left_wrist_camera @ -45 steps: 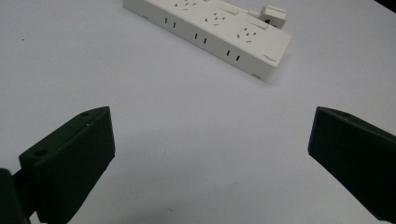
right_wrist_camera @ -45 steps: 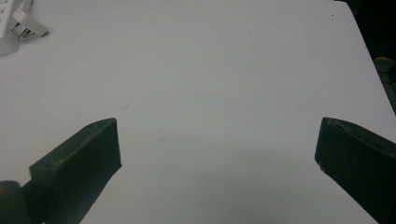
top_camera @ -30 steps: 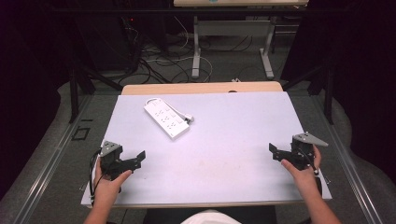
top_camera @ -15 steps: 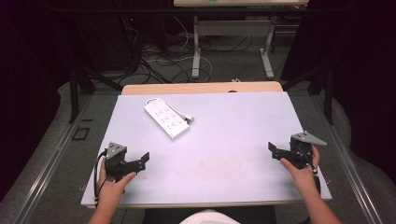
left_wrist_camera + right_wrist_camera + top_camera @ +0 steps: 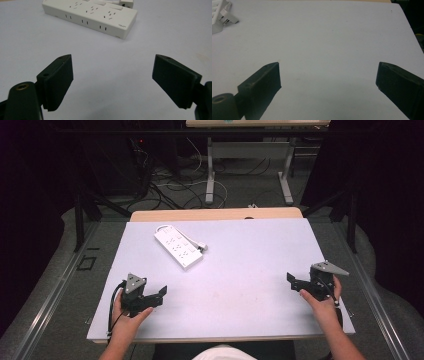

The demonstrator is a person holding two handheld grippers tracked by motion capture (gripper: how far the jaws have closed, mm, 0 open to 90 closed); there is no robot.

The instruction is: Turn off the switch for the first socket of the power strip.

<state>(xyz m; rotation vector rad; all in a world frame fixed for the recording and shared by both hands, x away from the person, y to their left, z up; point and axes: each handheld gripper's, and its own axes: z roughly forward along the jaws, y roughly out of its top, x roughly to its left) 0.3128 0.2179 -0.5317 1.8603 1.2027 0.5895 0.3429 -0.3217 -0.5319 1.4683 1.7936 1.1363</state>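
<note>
The white power strip [image 5: 178,246] lies flat on the pale table [image 5: 250,270], toward the far left part of it, set at a slant with its cord end pointing to the far left corner and a small white plug just beside its right edge. Nothing touches it. The left gripper [image 5: 161,296] sits near the front left of the table in the person's left hand [image 5: 125,317]; compared with a second ago it has slid a little toward the near edge and inward, and its nose now points more toward the power strip. Its jaws have just been closing a bit, yet they stand apart with only bare tabletop between them, as the left gripper view makes plain, where the power strip [image 5: 90,16] lies ahead of the black pads [image 5: 58,82] and well clear of them. The right gripper [image 5: 292,281] rests at the front right in the right hand [image 5: 320,302], in the same spot as before, its jaws spread wide over empty table and well apart from the strip, whose corner [image 5: 218,17] peeks in at the far left of the right gripper view.
</note>
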